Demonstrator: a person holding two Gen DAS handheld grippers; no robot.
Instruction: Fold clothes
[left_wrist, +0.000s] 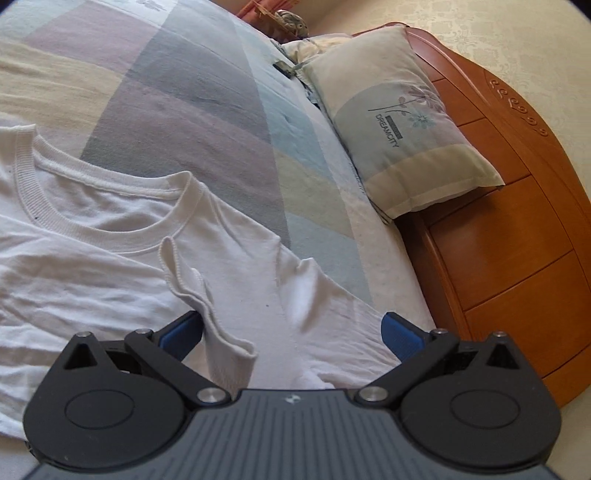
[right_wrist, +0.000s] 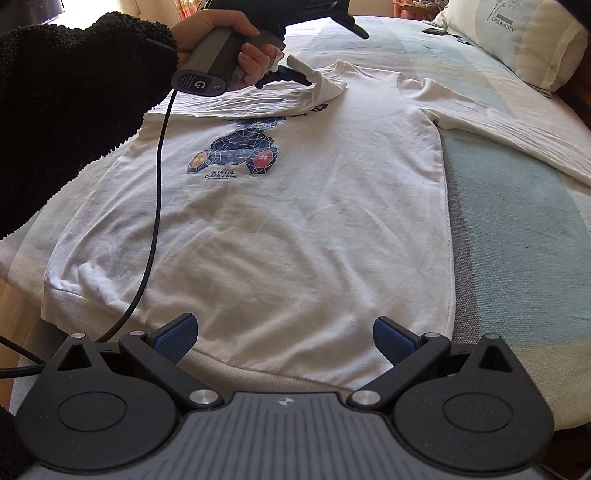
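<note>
A white long-sleeved shirt (right_wrist: 295, 221) with a blue printed figure (right_wrist: 236, 151) lies face up on the bed. Its left sleeve is folded across the chest, its cuff (left_wrist: 221, 325) lying between the fingers of my left gripper (left_wrist: 291, 328), which is open just below the collar (left_wrist: 110, 221). In the right wrist view the left gripper (right_wrist: 295, 74) is over that sleeve end near the collar. My right gripper (right_wrist: 284, 336) is open and empty over the shirt's ribbed bottom hem (right_wrist: 258, 369). The other sleeve (right_wrist: 517, 122) lies spread out to the right.
The bed has a pastel patchwork cover (left_wrist: 192, 96). A flowered pillow (left_wrist: 402, 122) leans on the wooden headboard (left_wrist: 517, 221). A small dark object (left_wrist: 282, 68) lies near the pillow. A black cable (right_wrist: 157, 184) runs across the shirt's left side. The bed's left edge (right_wrist: 22, 273) is near.
</note>
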